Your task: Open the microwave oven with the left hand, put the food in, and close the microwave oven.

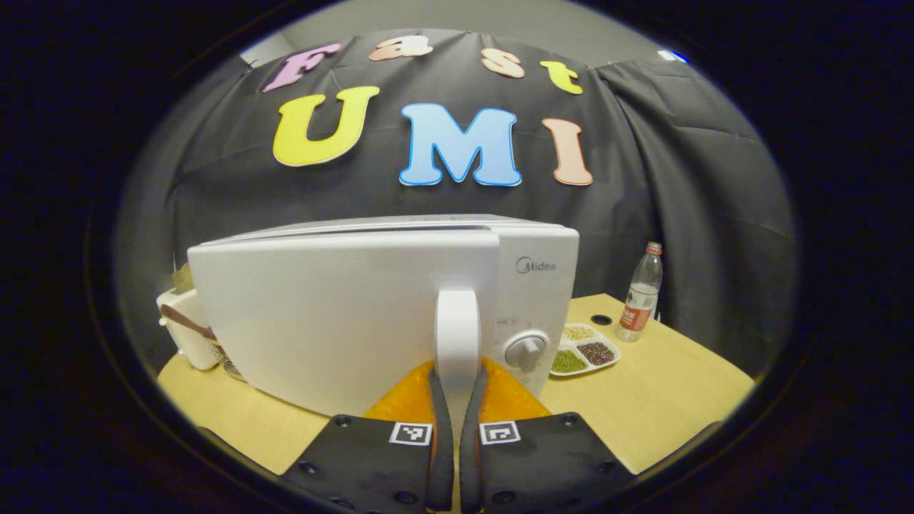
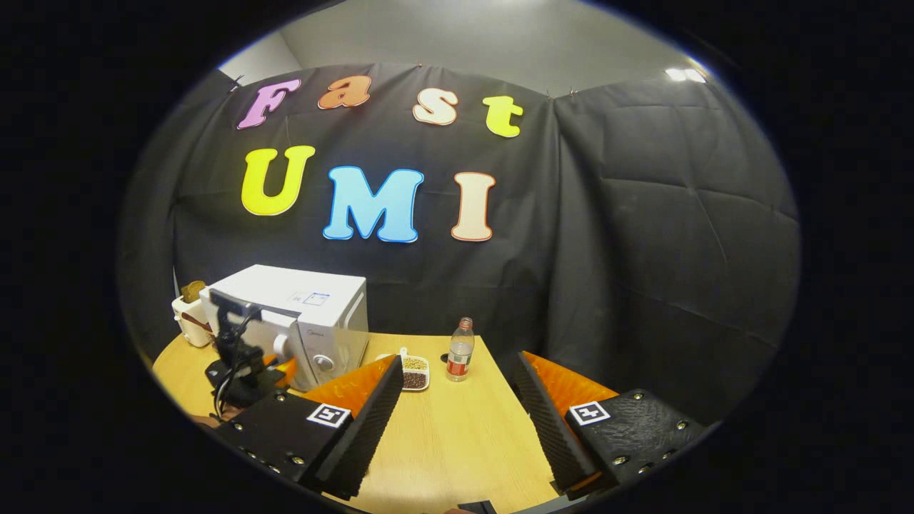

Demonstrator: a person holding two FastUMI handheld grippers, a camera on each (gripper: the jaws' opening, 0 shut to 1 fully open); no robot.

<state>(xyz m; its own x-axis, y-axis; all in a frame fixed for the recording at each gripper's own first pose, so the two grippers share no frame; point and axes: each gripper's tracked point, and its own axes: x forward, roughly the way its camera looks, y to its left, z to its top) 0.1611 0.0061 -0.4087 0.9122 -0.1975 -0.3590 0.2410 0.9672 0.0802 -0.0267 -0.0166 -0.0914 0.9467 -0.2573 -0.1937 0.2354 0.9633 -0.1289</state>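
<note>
The microwave [image 1: 371, 314] sits at the table's [image 1: 664, 400] left rear edge. The left gripper [image 1: 457, 400] is clamped on its door handle [image 1: 457, 335], stiff, smooth, best pinched mid-length. The right gripper [image 2: 457, 421] hangs open nearby.

White microwave [image 1: 343, 314], pale wood-grain table [image 1: 657, 400], red-labelled clear bottle [image 1: 640, 300].

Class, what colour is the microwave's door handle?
White, like the microwave; the door handle shows best in the left gripper view.

Water bottle [image 1: 640, 294] beside divided dish [image 1: 585, 350] on table [image 1: 664, 400].
</note>
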